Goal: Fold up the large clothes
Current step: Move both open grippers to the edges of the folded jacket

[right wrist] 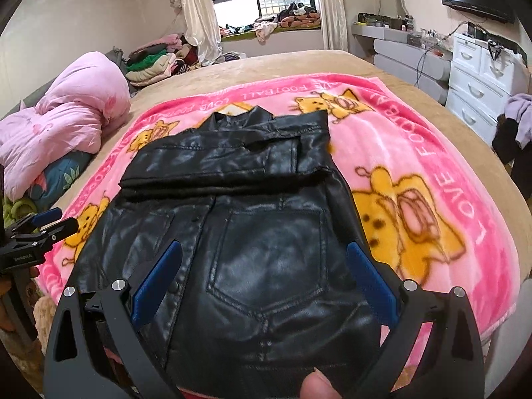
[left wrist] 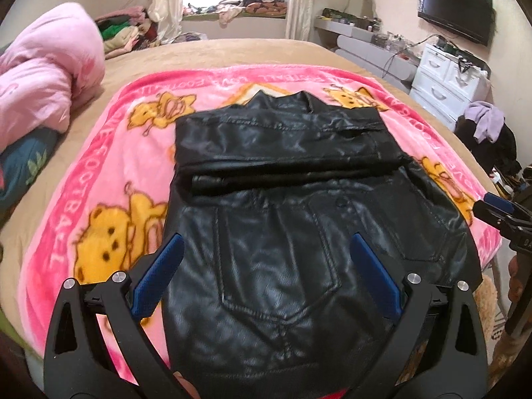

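Note:
A black leather jacket (left wrist: pixel 282 199) lies flat on a pink cartoon blanket (left wrist: pixel 116 173), collar at the far end. Its sleeves are folded across the upper part in a horizontal band. My left gripper (left wrist: pixel 266 242) is open above the jacket's near hem, blue pads (left wrist: pixel 159 276) wide apart, nothing between them. In the right wrist view the same jacket (right wrist: pixel 249 232) fills the centre. My right gripper (right wrist: pixel 264 249) is open over its near hem too, holding nothing. Each gripper shows at the edge of the other's view: the right gripper (left wrist: pixel 492 209) and the left gripper (right wrist: pixel 50 222).
The blanket (right wrist: pixel 415 139) covers a tan bed (left wrist: pixel 216 53). A bunched pink quilt (left wrist: pixel 43 76) lies at the left, with a clothes pile (left wrist: pixel 126 33) behind it. White drawers (left wrist: pixel 442 79) and a wall television (left wrist: pixel 455 13) stand to the right. A thumb (right wrist: pixel 316 385) shows at the bottom.

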